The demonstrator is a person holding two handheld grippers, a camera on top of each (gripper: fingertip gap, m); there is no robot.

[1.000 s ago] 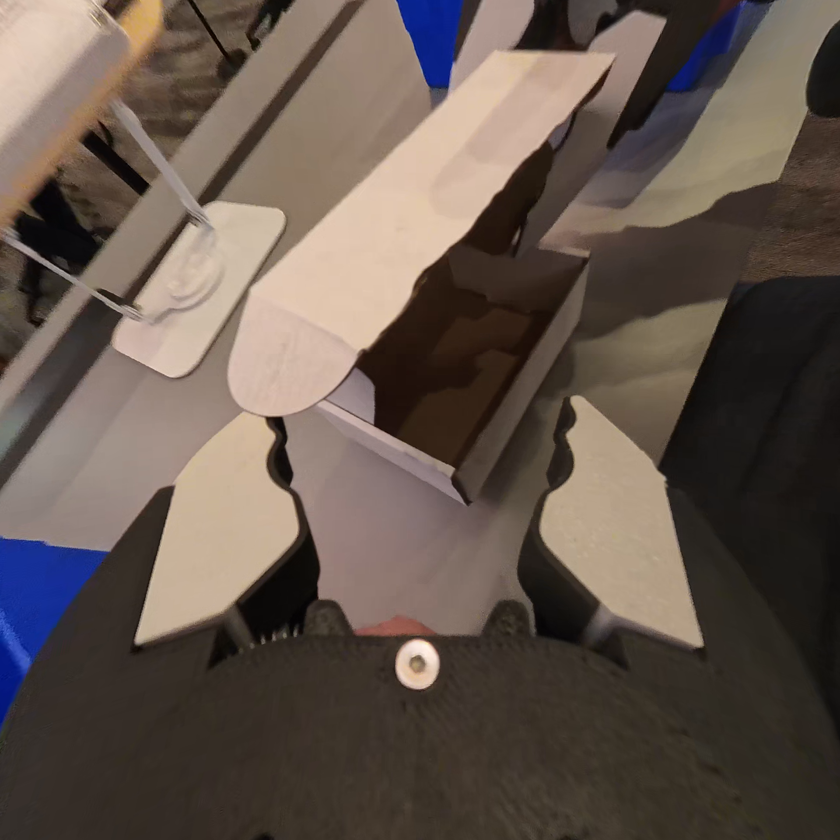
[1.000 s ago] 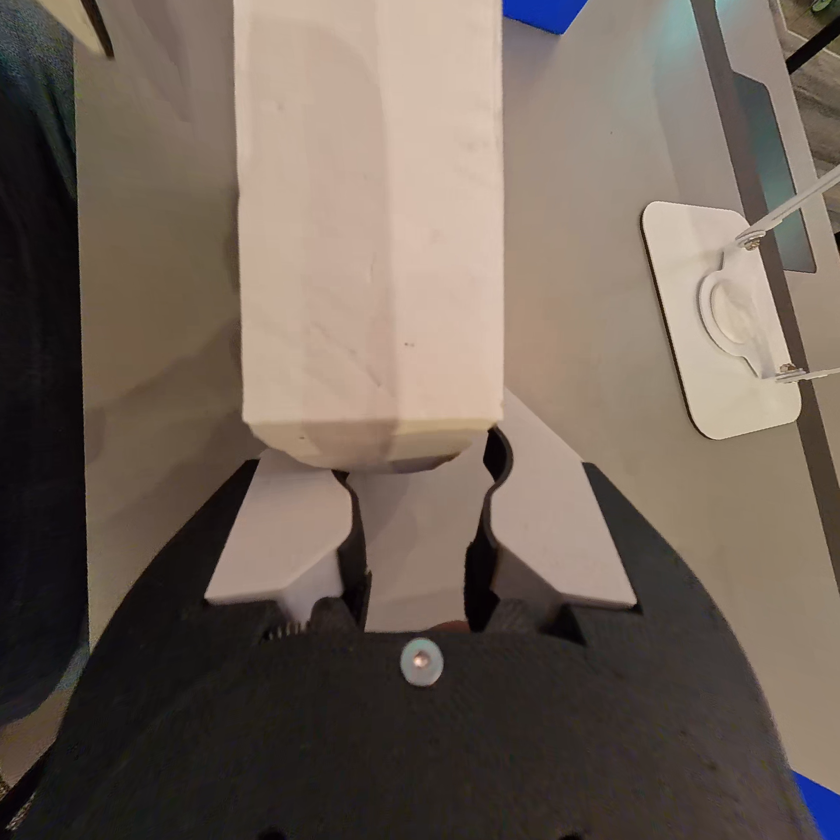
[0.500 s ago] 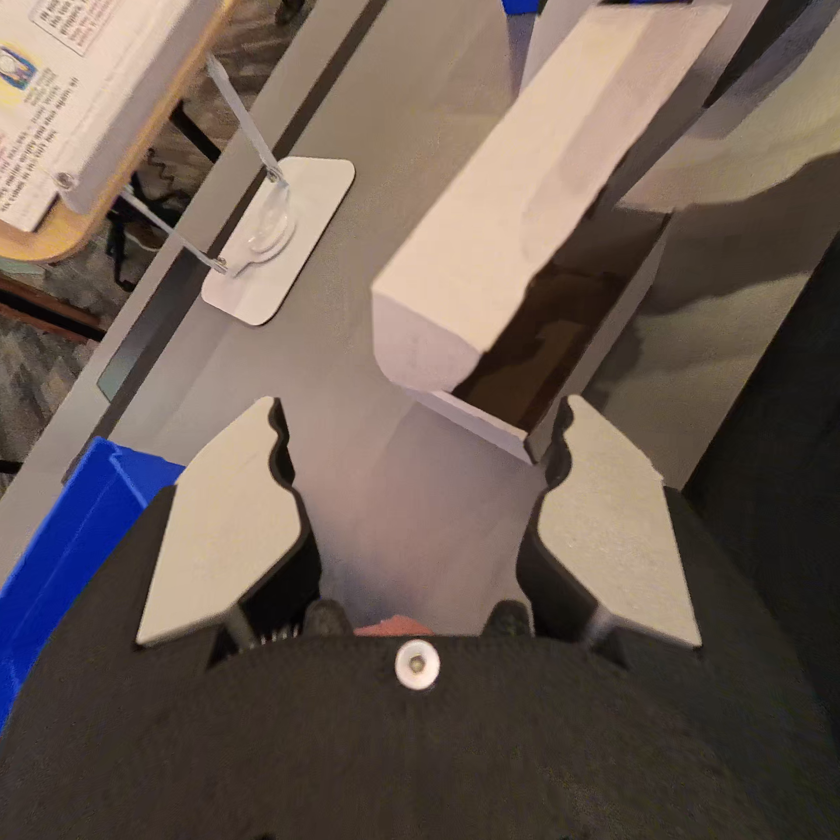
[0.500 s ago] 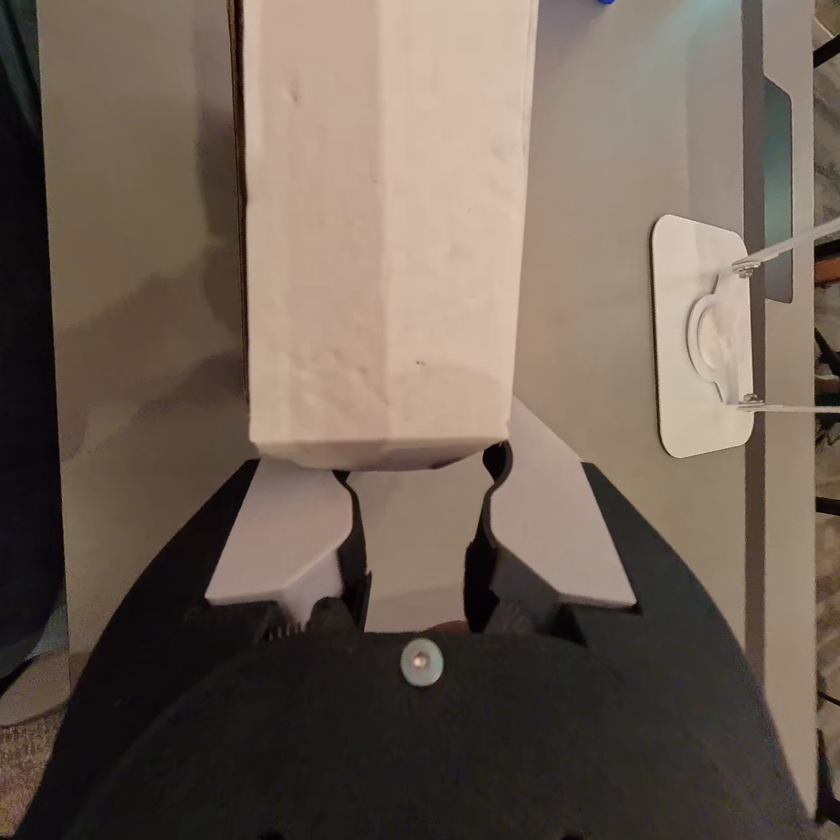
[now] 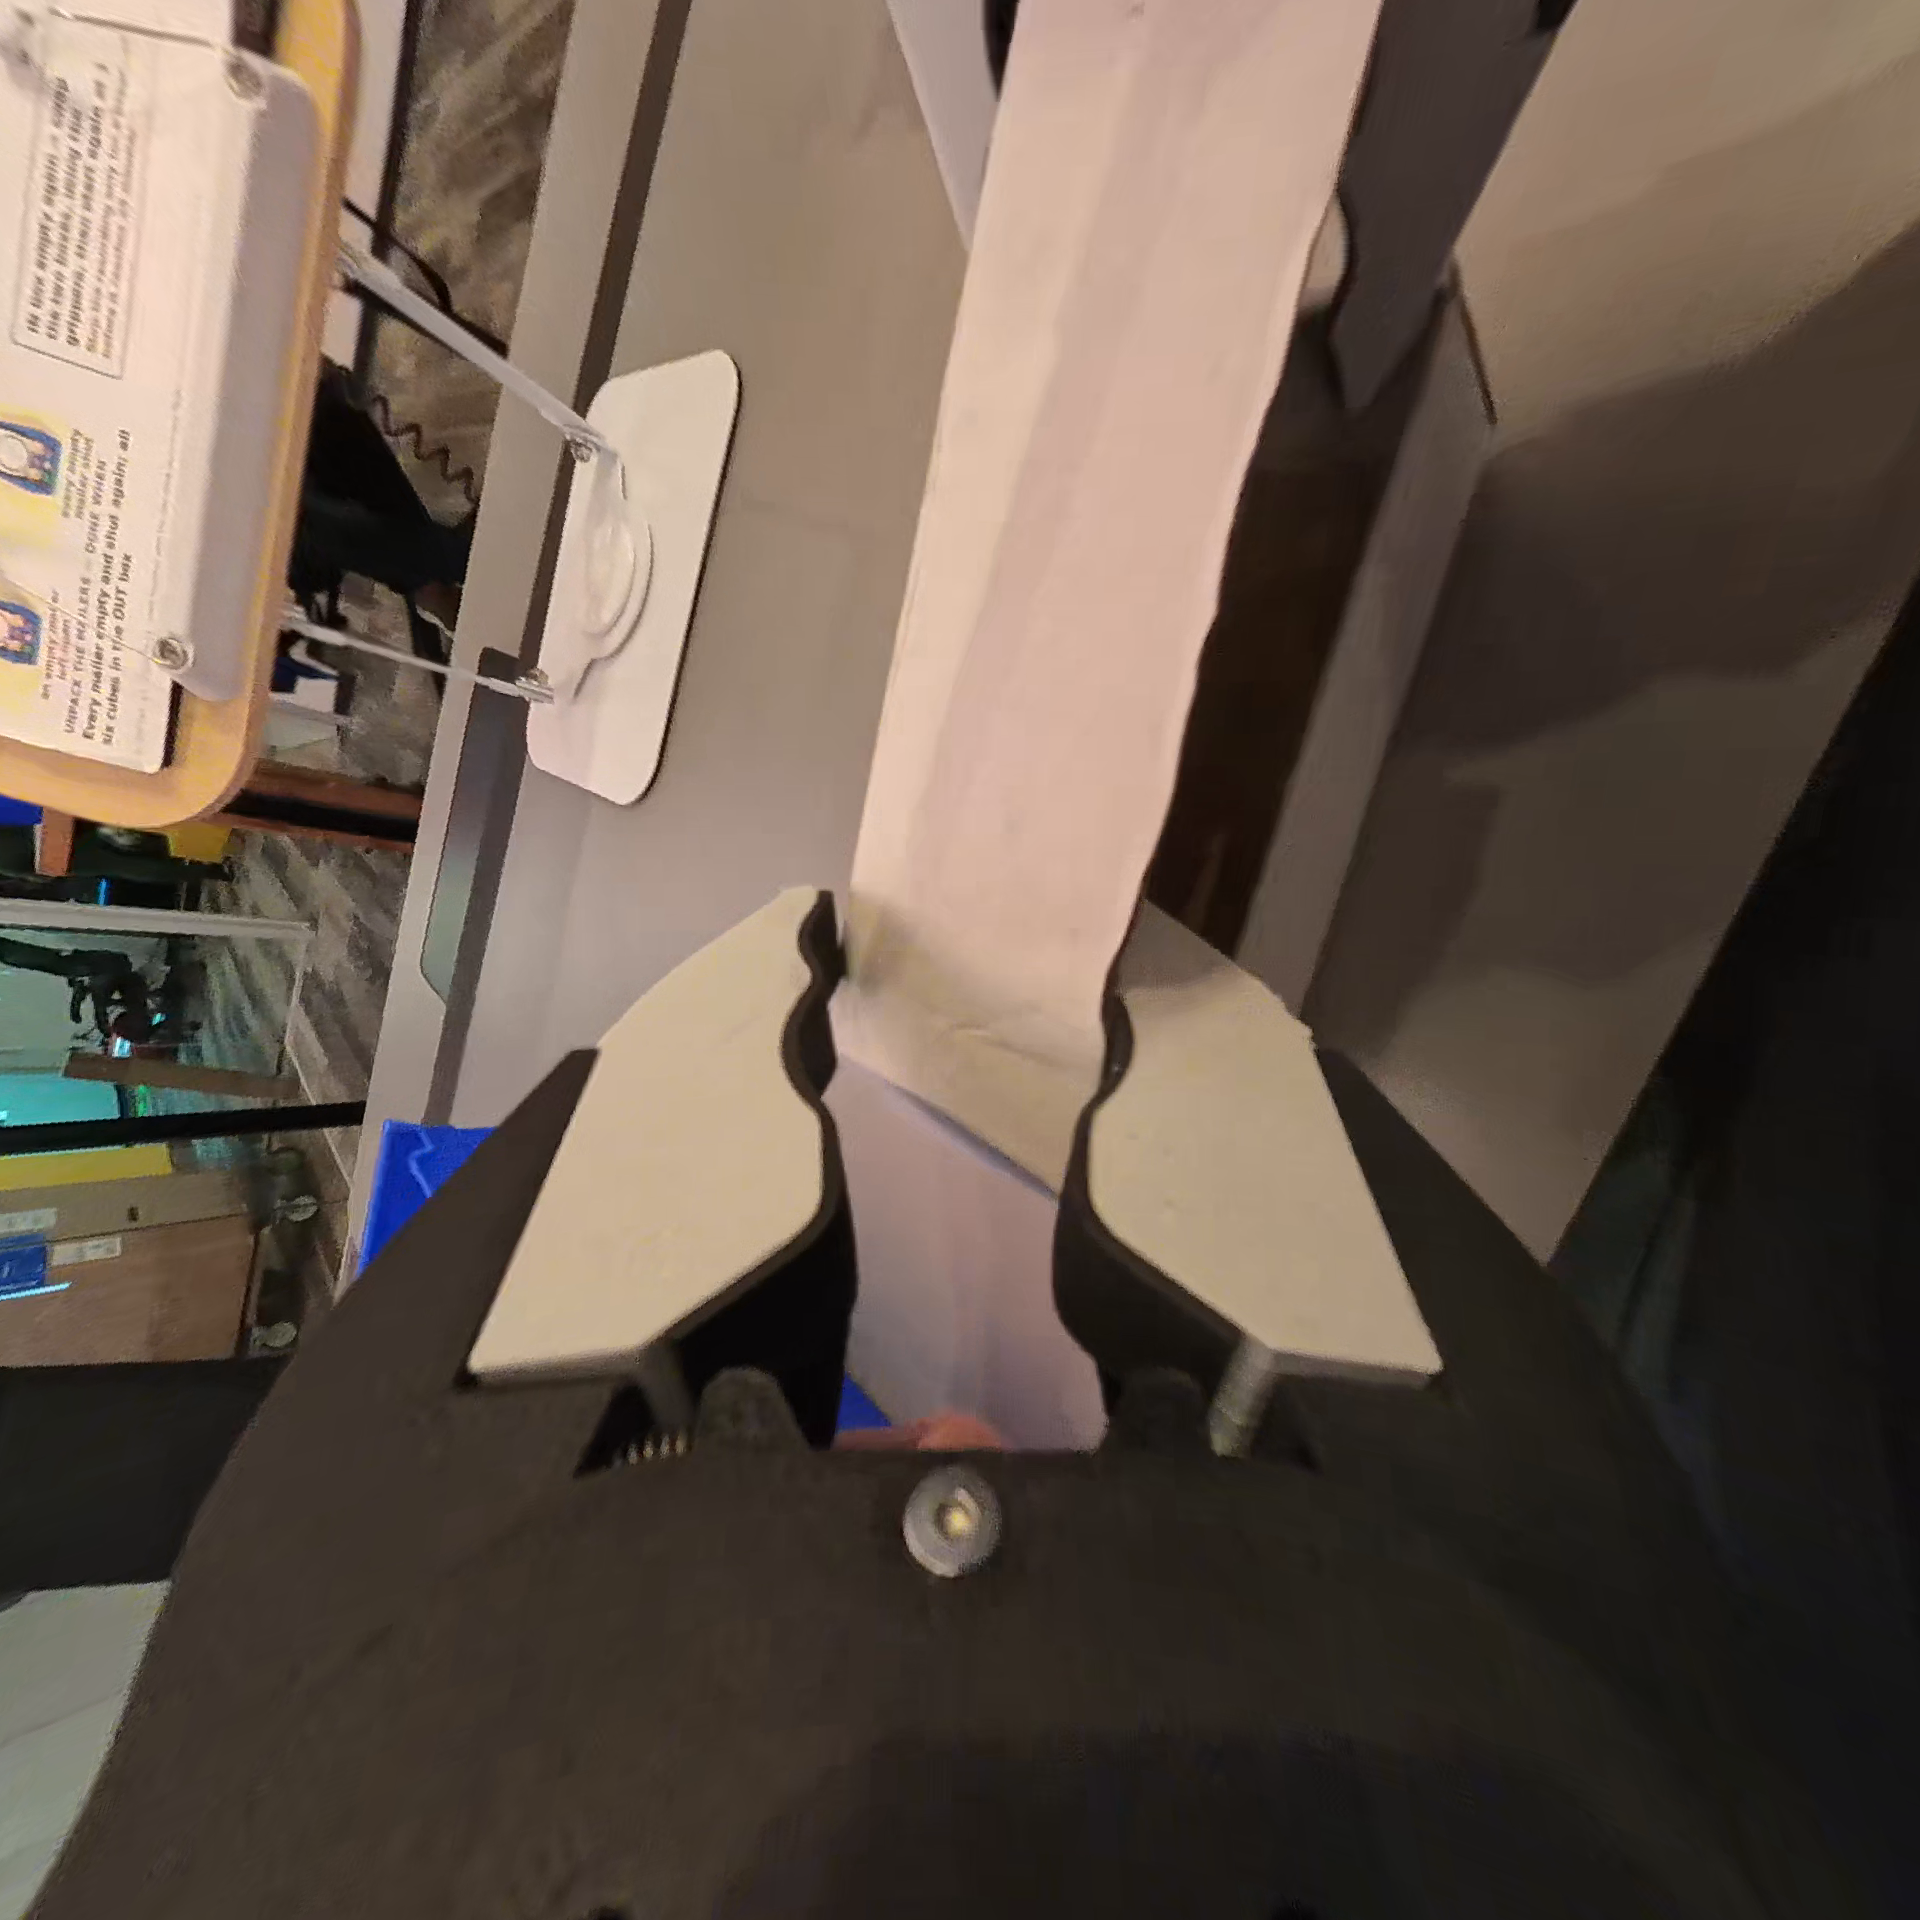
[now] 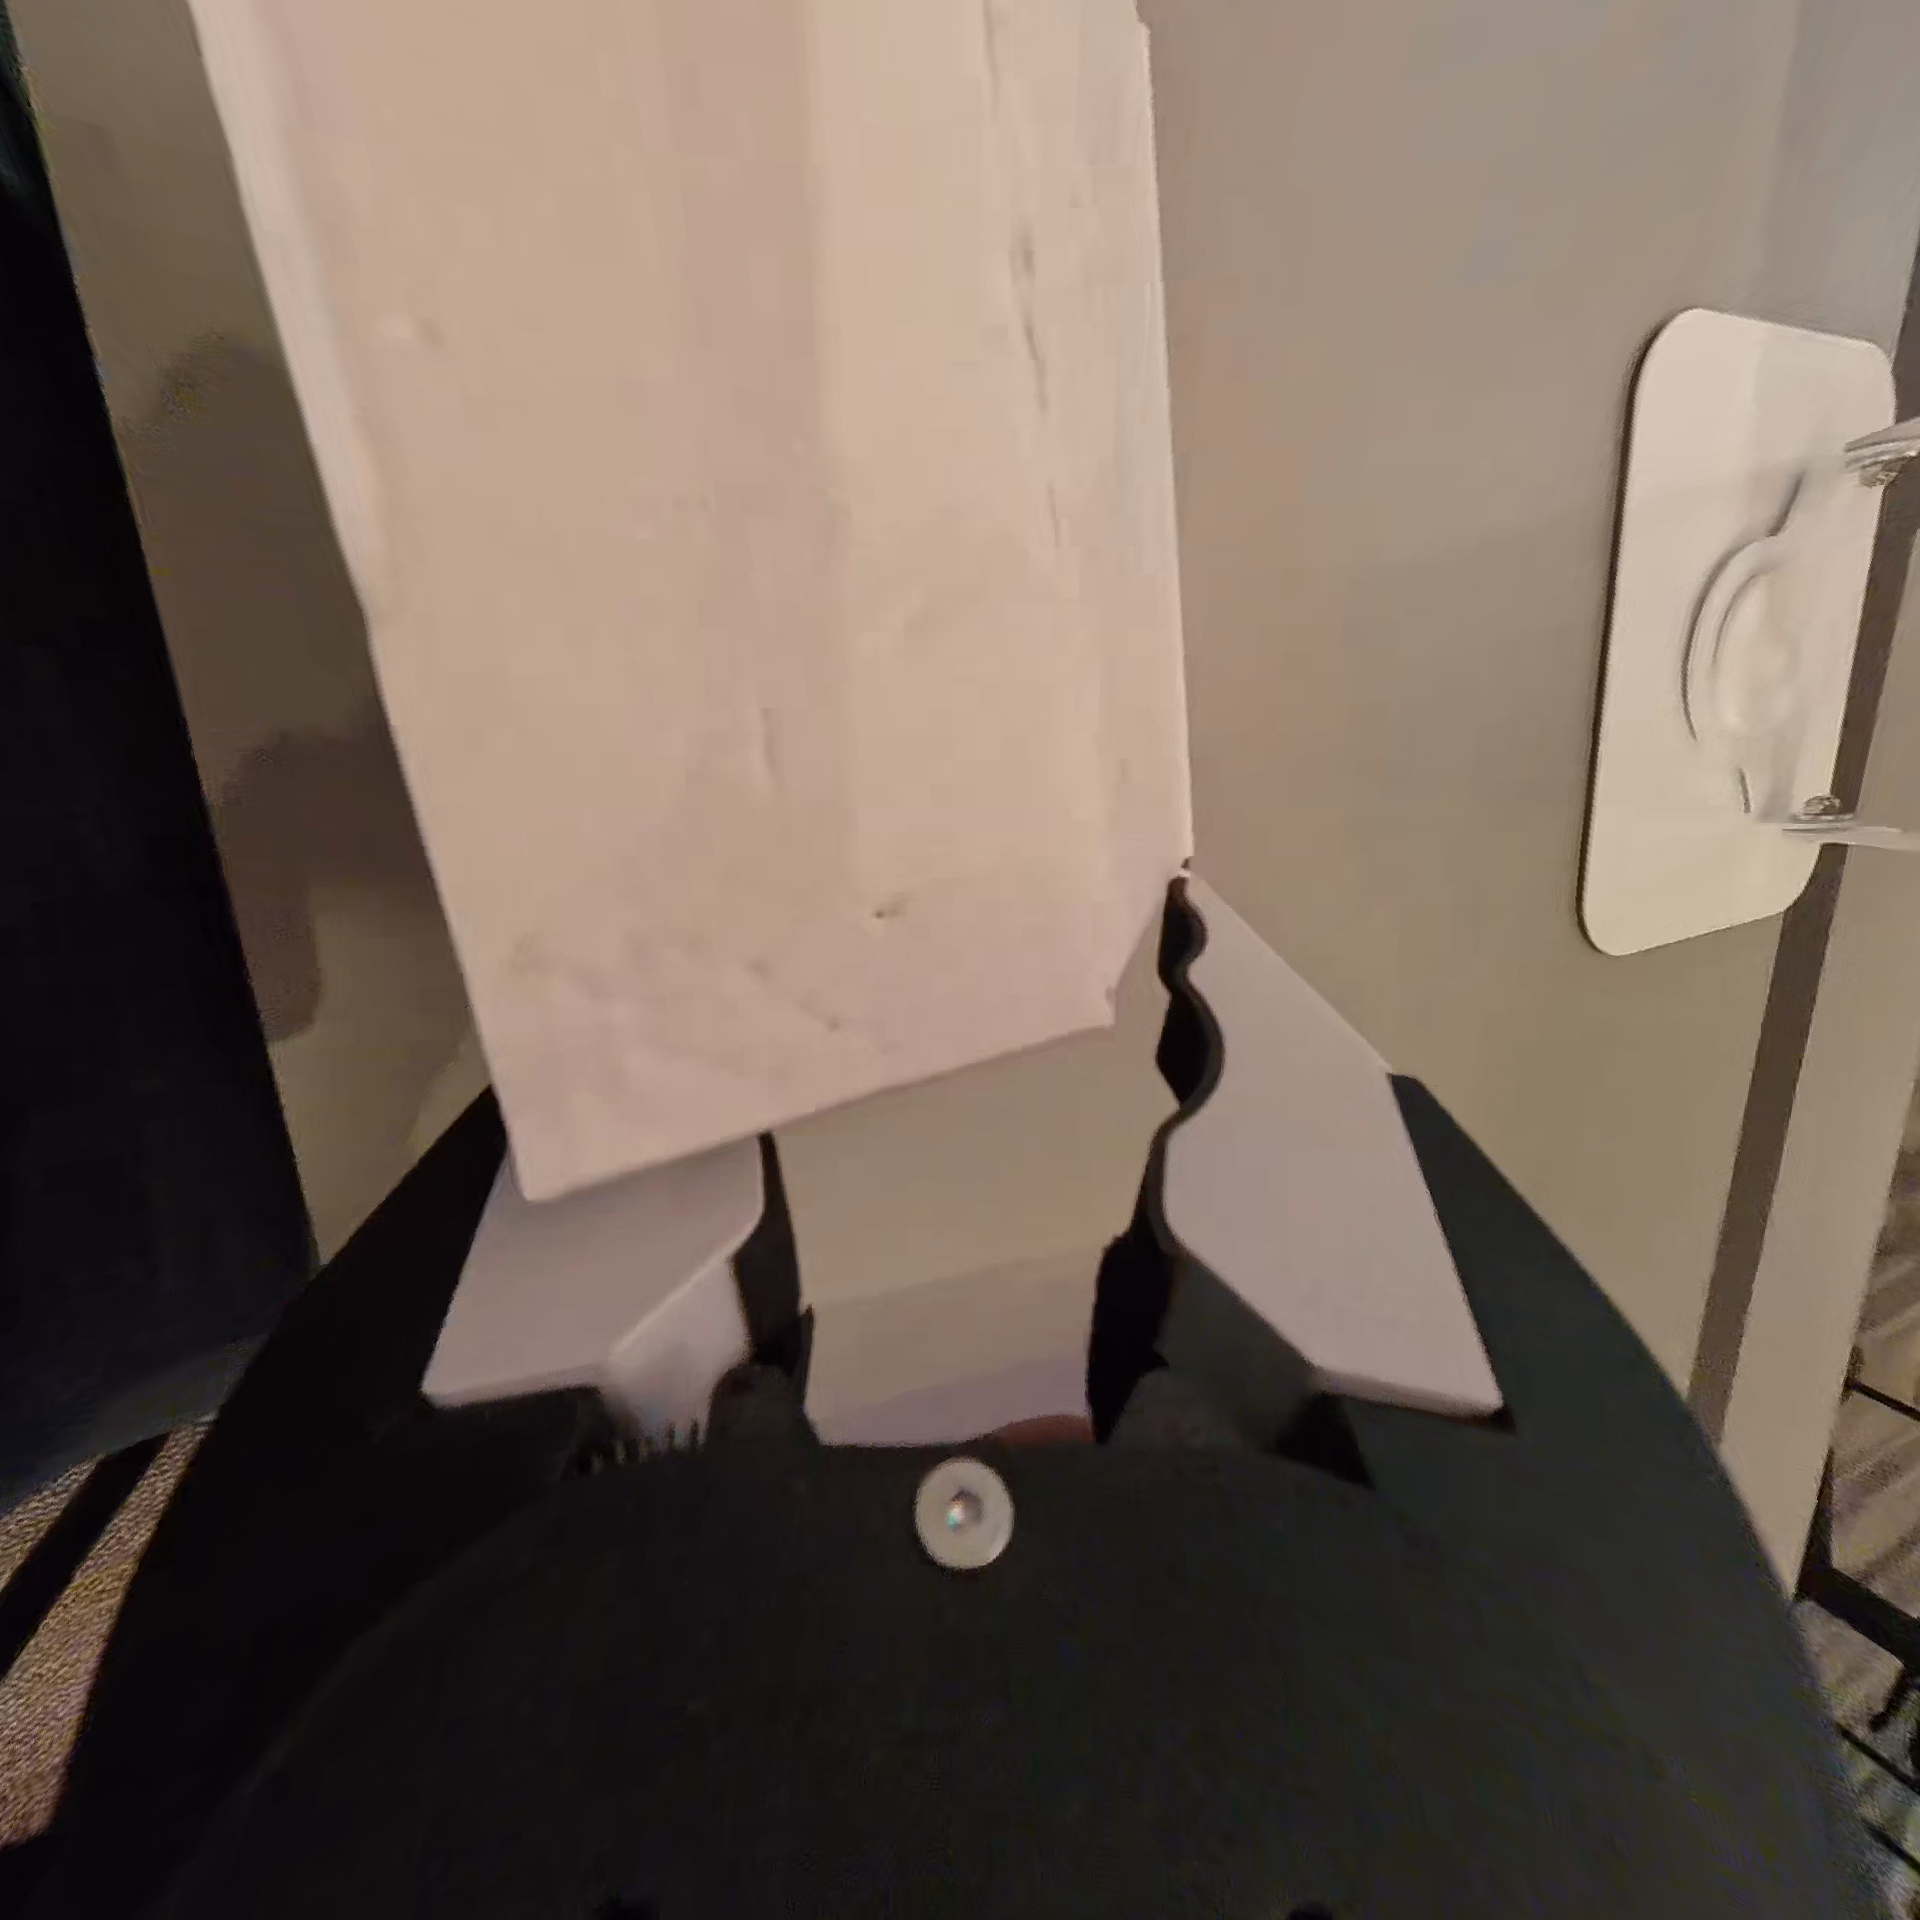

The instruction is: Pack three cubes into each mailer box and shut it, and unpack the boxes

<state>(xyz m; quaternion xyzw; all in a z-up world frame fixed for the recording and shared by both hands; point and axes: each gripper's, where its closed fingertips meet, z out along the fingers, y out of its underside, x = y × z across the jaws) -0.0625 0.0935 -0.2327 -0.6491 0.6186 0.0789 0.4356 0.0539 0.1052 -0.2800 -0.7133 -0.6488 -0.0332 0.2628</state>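
Left wrist view, mailer box (image 5: 1091, 582) end between left gripper (image 5: 966, 997) fingers

Printed instruction sheet (image 5: 94, 395) on a stand at upper left, mailer box (image 5: 1070, 540) unmarked

Mailer box (image 6: 727, 520) left of stand base (image 6: 1745, 623)

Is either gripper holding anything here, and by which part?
The left gripper closes on the near end of the mailer box lid. The right gripper is open at the box's other end, gripping nothing.
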